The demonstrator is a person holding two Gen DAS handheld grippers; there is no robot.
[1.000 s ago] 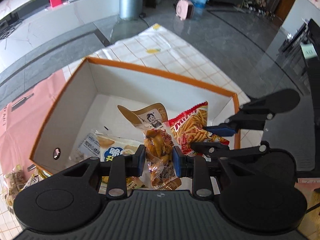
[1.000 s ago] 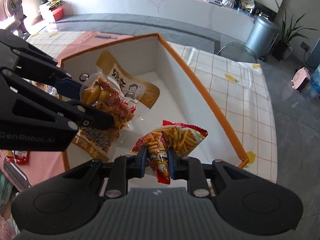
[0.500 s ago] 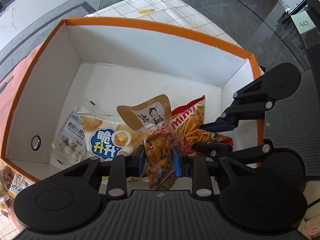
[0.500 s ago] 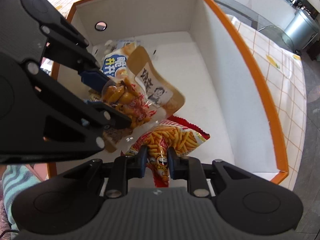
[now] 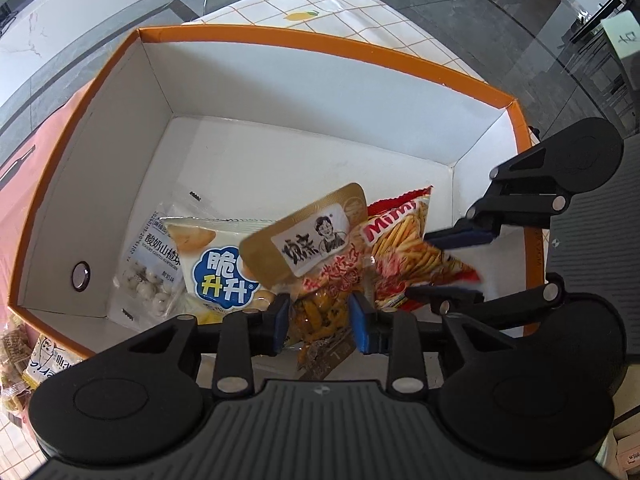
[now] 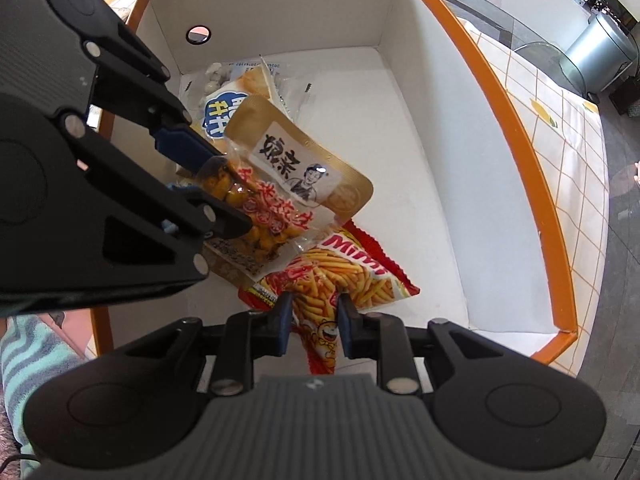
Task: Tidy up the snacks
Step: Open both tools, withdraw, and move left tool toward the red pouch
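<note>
We have both tools down inside the orange-rimmed box [image 5: 328,46], and each is letting go: the jaws of our left tool [image 5: 320,318] are opening around the gold peanut packet [image 5: 312,256], and those of our right tool [image 6: 312,320] are opening around the red Mimi stick packet [image 6: 344,276], which lies between the pads with a gap now showing on either side. A second ago both packets hung pinched above the box with the far room in view; now the box fills both views, and the packets lean on each other near the front wall, beside the blue-and-white cracker bag [image 5: 218,272] and the clear bag of white yogurt balls [image 5: 150,276] already on the box floor. We judge these two snacks delivered, so the drop is nearly done. More packets [image 5: 28,364] wait outside the box on the tabletop at the left, likely our next pick.
</note>
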